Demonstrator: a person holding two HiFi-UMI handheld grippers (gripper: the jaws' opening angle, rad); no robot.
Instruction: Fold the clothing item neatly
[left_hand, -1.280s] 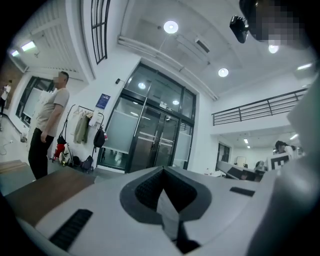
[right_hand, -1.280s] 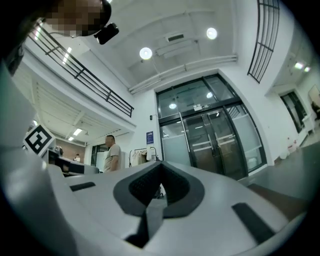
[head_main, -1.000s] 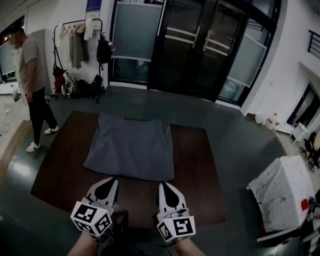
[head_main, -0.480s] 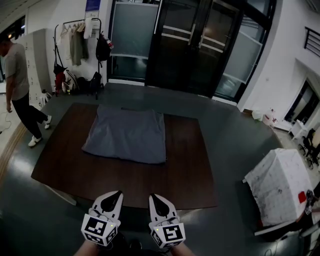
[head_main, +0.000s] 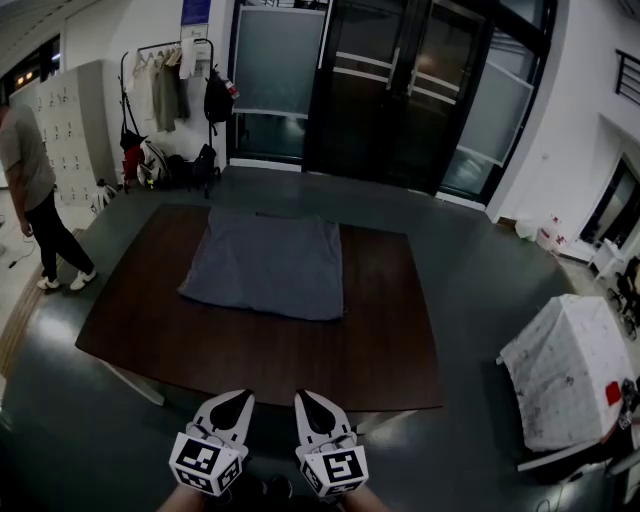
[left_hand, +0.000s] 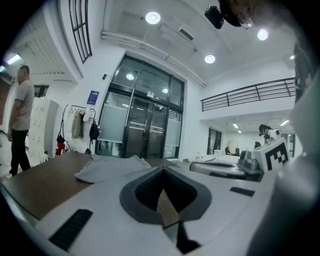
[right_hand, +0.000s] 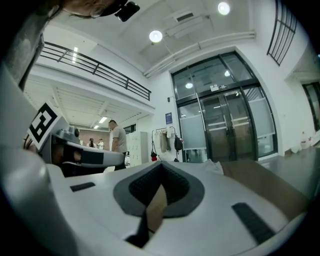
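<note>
The grey garment (head_main: 268, 262) lies flat on the far half of the dark tabletop (head_main: 385, 335), already a compact rectangle with its near hem running roughly parallel to the tabletop's edge. That looks to me like a fold that is done or nearly so. In this dim light I can't be sure the layers line up at the far corners.

The left tongs (head_main: 236, 402) and right tongs (head_main: 306, 402) sit side by side below the near edge, over the floor and well apart from the cloth. Both are pressed together with nothing between them. Each one's own view shows only bare pads meeting. Held low and level like that, they leave the whole garment open to inspection and seem parked, not poised for a grab.

A person (head_main: 30, 190) stands off to the left near a coat rack (head_main: 175, 90), clear of the work
</note>
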